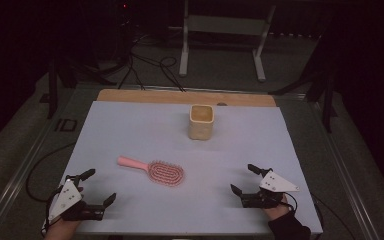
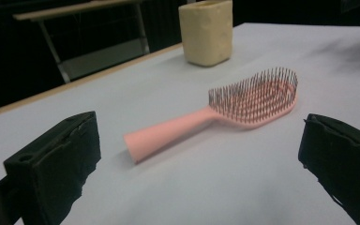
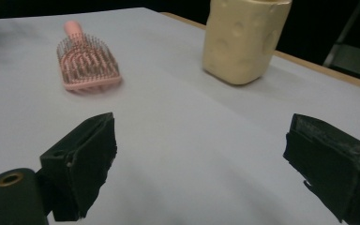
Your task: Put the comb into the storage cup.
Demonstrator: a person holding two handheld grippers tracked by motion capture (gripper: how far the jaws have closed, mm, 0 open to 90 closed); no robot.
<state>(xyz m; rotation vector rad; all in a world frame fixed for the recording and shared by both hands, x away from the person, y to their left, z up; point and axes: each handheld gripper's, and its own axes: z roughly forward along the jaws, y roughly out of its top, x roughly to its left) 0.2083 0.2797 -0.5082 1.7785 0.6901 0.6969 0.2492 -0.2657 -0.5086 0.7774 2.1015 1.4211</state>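
A pink hairbrush lies bristles up near the middle of the white table top, its handle pointing left. Behind it stands a cream square cup. My left gripper rests at the front left, open and empty, a short way from the handle. In the left gripper view the hairbrush lies ahead between the wide jaws, the cup beyond. My right gripper sits at the front right, open with nothing in it. Its view has the hairbrush far left and the cup ahead.
The white sheet covers a wooden table whose bare back edge shows behind the cup. A metal stand and cables are on the dark floor beyond. Open surface lies between the two grippers.
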